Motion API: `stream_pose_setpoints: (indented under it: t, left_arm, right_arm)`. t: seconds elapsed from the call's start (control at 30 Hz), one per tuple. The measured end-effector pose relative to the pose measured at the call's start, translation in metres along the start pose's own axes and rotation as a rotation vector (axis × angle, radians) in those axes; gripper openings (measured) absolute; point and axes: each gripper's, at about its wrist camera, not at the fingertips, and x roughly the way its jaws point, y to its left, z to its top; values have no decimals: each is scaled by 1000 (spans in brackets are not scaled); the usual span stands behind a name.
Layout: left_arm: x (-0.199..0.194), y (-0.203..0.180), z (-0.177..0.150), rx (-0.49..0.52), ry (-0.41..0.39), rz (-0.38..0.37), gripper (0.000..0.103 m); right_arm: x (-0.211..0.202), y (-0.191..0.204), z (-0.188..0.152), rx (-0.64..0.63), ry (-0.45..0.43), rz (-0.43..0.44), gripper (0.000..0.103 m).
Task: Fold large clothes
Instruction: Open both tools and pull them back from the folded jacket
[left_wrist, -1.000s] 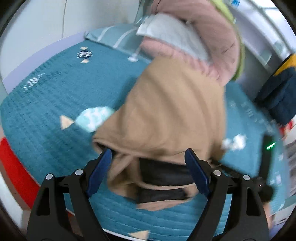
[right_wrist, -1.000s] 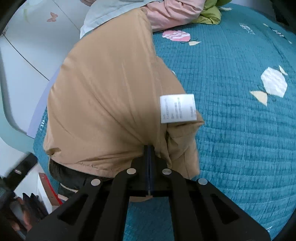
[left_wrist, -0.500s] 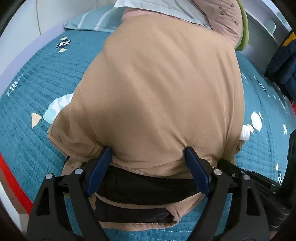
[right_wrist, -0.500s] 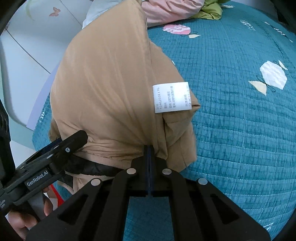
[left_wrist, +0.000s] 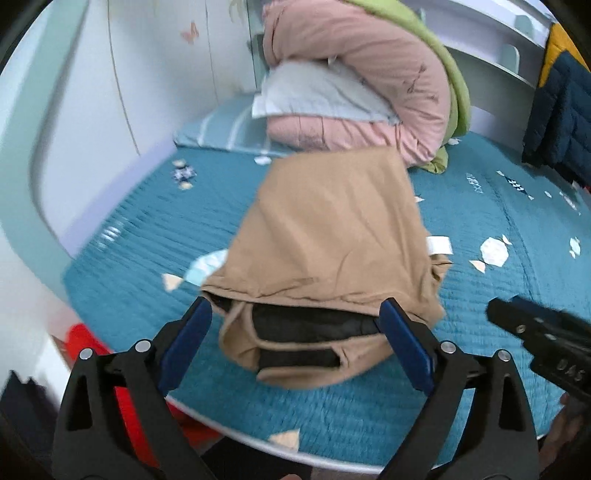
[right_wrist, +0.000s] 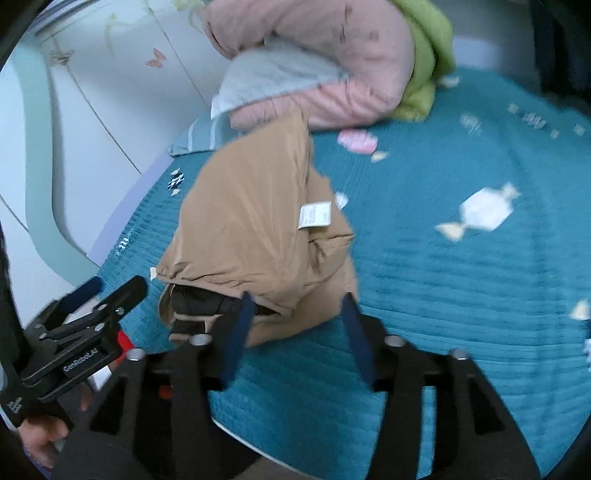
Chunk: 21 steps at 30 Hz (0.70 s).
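A tan jacket (left_wrist: 328, 236) with a dark lining lies folded in a bundle on the teal bed cover (left_wrist: 155, 229), near the front edge. A white care label (right_wrist: 316, 215) shows on its right side. My left gripper (left_wrist: 295, 332) is open and empty, just in front of the jacket's near end. My right gripper (right_wrist: 297, 326) is open and empty, close to the jacket's right front corner (right_wrist: 314, 295). The right gripper also shows at the right edge of the left wrist view (left_wrist: 539, 339), and the left gripper at the left of the right wrist view (right_wrist: 92, 317).
A pile of pink, white and green bedding (left_wrist: 362, 85) lies at the head of the bed, with a striped pillow (left_wrist: 221, 133) beside it. White wardrobe doors (right_wrist: 92, 110) stand to the left. A dark blue and yellow jacket (left_wrist: 561, 107) hangs at the right. A red object (left_wrist: 85, 336) sits below the bed edge.
My right gripper has opened and let go of the jacket. Both grippers have pulled back toward the bed's front edge, and the jacket now rests on the bed.
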Motion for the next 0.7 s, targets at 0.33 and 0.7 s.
stream_pose_setpoints:
  t: [0.33, 0.7]
  left_arm:
    - [-114, -28, -1, -25, -74, -77, 98]
    - [-222, -65, -9, 28, -219, -88, 98]
  right_arm:
    - [-120, 3, -22, -83, -154, -154, 95]
    - [-222, 10, -43, -79, -297, -183, 95]
